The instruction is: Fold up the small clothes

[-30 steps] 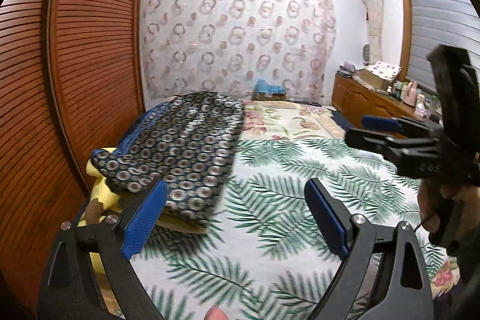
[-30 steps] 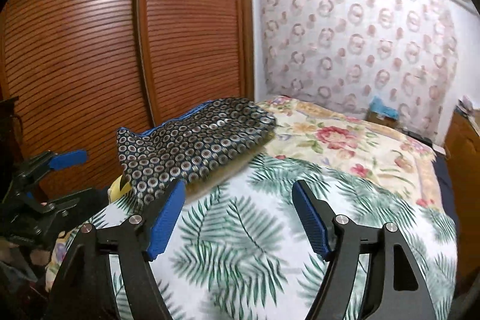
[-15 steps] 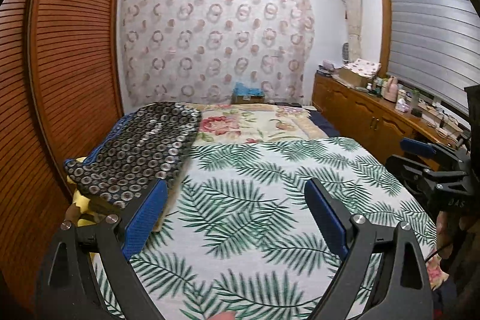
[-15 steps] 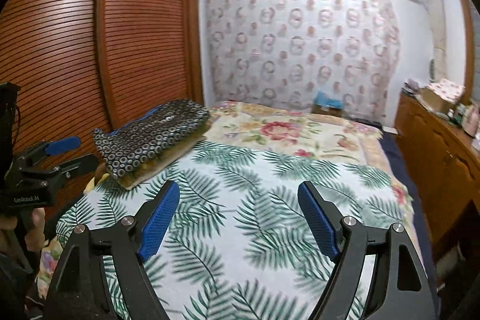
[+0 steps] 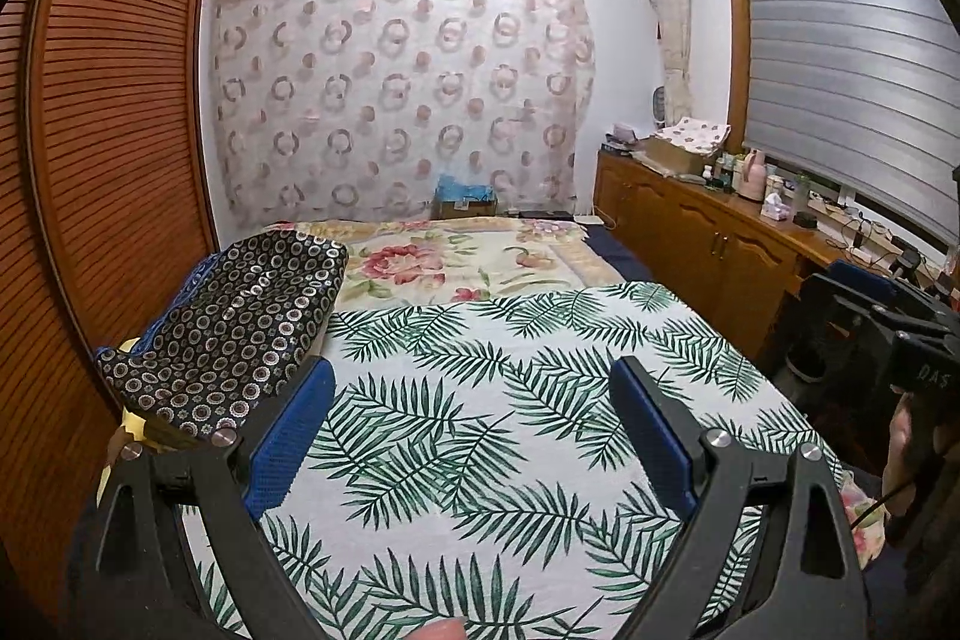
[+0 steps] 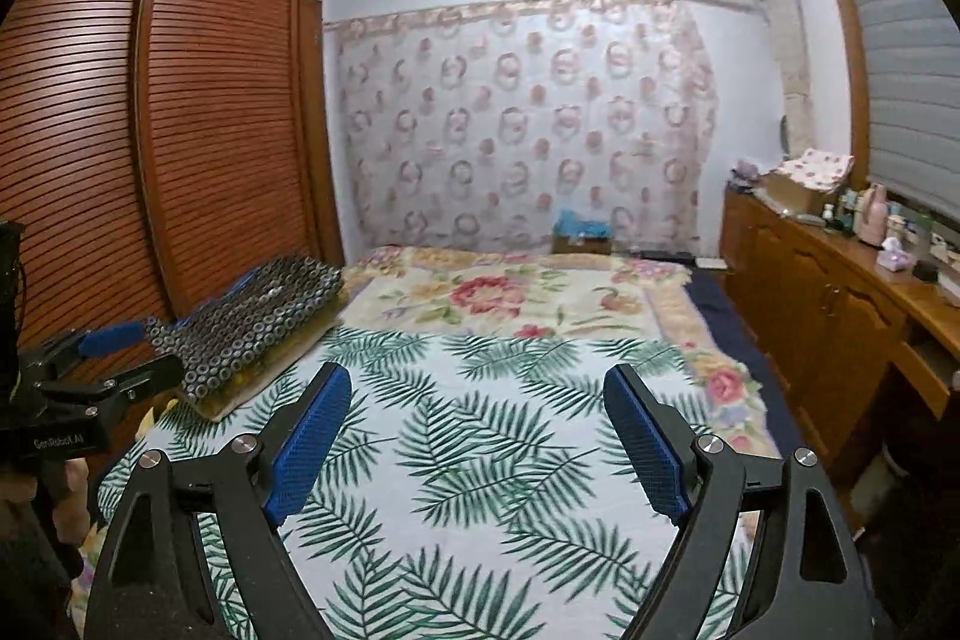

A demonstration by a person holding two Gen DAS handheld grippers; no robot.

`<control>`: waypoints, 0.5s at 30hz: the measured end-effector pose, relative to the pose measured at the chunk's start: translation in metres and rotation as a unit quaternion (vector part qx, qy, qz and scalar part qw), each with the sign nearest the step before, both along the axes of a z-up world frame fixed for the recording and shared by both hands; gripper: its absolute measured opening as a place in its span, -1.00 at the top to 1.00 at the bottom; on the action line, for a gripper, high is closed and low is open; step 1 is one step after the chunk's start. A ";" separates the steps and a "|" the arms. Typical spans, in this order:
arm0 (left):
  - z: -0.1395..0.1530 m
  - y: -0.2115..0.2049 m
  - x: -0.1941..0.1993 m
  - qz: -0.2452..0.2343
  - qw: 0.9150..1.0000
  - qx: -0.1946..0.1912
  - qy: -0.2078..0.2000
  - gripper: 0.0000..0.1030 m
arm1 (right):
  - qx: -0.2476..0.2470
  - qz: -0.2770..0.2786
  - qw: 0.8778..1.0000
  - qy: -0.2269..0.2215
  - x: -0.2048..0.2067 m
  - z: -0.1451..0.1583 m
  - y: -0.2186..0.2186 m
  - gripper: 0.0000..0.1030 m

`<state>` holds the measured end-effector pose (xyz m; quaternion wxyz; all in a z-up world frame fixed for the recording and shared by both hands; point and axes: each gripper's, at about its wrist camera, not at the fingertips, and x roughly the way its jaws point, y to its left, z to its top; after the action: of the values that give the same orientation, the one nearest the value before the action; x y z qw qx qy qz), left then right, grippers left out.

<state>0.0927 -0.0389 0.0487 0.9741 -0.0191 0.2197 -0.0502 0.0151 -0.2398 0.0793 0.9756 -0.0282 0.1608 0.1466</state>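
- The left gripper (image 5: 468,436) has pulled back from the dark patterned cloth (image 5: 240,322). A second ago its left blue pad sat right in front of the cloth. Now the cloth lies up and to the left of that pad, apart from it.
- The jaws of the left gripper stand wide apart, the same as before. Nothing is between them but the leaf-print bed cover (image 5: 480,400) far below.
- The right gripper (image 6: 480,436) has also swung away from the cloth and now looks down the middle of the bed. Its jaws are opening wider at this moment, and nothing is between them.
- The dark patterned cloth (image 6: 264,316) has not moved. It lies folded on top of a yellow thing (image 5: 129,424) at the left edge of the bed, close to the brown slatted wardrobe (image 5: 108,130).
- No other small clothes show on the bed in these two views.
- This likely means the fold of this cloth is done and both grippers have let it go.
- The next move is probably to find another piece to fold, but where that piece is cannot be told from here.
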 end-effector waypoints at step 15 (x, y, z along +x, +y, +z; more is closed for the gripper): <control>0.006 -0.001 -0.003 0.008 1.000 0.000 -0.008 -0.81 | -0.006 -0.026 1.000 -0.010 -0.015 -0.020 0.023 -0.70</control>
<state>0.0896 -0.0401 0.0551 0.9762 -0.0205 0.2117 -0.0430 0.0002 -0.2166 0.0590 0.9805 -0.0313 0.1521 0.1200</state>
